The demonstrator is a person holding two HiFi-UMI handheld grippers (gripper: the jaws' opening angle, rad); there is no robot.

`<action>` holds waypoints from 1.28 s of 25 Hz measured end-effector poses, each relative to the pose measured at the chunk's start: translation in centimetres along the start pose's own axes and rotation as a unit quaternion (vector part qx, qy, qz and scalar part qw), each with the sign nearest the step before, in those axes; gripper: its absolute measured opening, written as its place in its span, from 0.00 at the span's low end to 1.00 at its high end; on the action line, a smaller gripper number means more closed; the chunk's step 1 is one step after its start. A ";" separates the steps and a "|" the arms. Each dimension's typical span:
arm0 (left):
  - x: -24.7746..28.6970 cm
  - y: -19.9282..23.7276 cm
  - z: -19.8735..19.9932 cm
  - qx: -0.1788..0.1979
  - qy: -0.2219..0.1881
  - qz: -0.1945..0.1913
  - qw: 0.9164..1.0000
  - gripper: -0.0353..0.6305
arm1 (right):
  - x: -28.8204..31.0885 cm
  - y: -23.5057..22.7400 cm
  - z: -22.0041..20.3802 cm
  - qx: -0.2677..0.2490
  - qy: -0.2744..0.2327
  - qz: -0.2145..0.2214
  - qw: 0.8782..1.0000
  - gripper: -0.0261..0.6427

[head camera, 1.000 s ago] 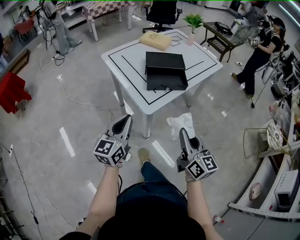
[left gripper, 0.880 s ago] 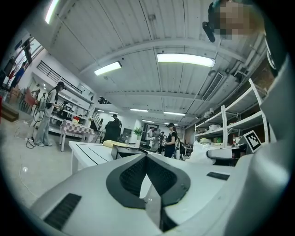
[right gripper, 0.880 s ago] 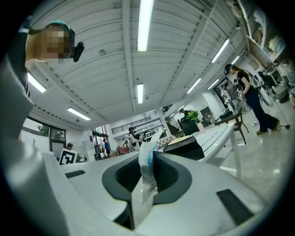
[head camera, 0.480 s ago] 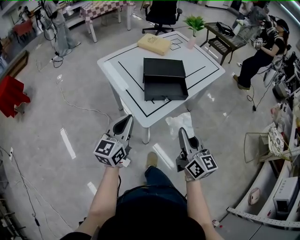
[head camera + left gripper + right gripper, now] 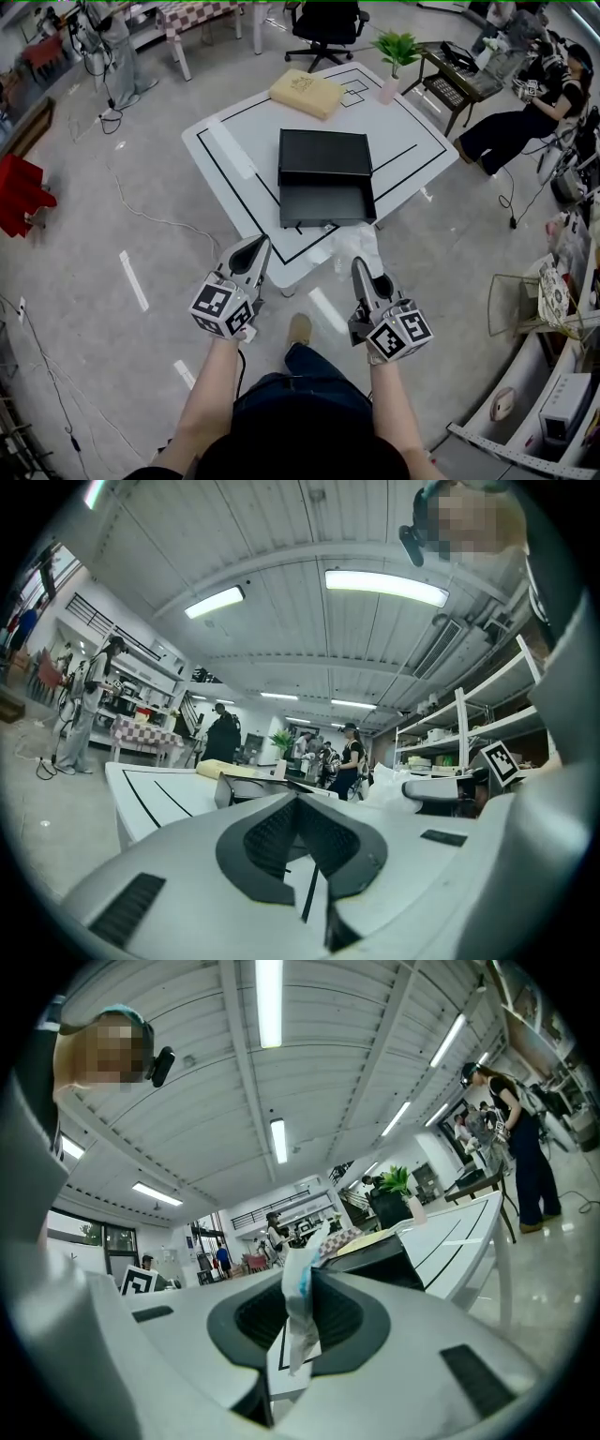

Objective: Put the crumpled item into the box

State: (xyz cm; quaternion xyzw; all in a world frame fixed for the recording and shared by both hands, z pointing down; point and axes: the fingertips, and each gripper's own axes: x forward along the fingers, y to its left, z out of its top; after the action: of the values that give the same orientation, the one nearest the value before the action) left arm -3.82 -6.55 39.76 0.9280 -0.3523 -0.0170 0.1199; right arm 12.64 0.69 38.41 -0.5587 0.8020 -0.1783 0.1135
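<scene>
A black box (image 5: pixel 325 178) lies open in the middle of a white table (image 5: pixel 234 150) with black lines. The crumpled white item (image 5: pixel 356 246) hangs over the table's near edge, just short of the box, pinched in my right gripper (image 5: pixel 360 268). In the right gripper view the item (image 5: pixel 298 1312) stands between the closed jaws of the right gripper (image 5: pixel 302 1283), with the box (image 5: pixel 375 1258) beyond. My left gripper (image 5: pixel 251 251) is shut and empty, held level beside the right one, near the table's front corner. The left gripper view shows the box (image 5: pixel 246 787) ahead.
A tan flat package (image 5: pixel 306 92) and a potted plant (image 5: pixel 394 47) sit at the table's far side. An office chair (image 5: pixel 328 23) stands behind. A person (image 5: pixel 525 108) sits at the right by a dark side table (image 5: pixel 459 80). A wire basket (image 5: pixel 520 291) stands at right.
The table and box have come nearer in the head view as the person stepped forward. Both grippers kept their pose, the right still holding the crumpled item.
</scene>
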 end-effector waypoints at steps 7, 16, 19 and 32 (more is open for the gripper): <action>4.6 1.7 0.0 0.004 0.009 0.000 1.000 0.06 | 4.3 -3.3 0.7 0.008 0.010 0.013 1.000 0.11; 7.3 4.2 -0.6 0.014 0.029 0.017 0.999 0.06 | 8.9 -5.3 1.0 0.017 0.025 0.039 0.999 0.11; 7.7 4.8 -0.8 0.013 0.031 0.024 0.999 0.06 | 9.9 -5.6 0.8 0.017 0.028 0.047 0.998 0.11; 9.1 6.0 -0.9 0.011 0.024 0.040 0.999 0.06 | 12.4 -6.4 1.2 0.040 0.020 0.052 0.998 0.11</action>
State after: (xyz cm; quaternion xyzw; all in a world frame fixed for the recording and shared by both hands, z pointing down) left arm -0.77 -16.69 42.57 0.9147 -0.3861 0.0138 0.1186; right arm 14.28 -13.11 40.14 -0.5078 0.8242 -0.2151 0.1288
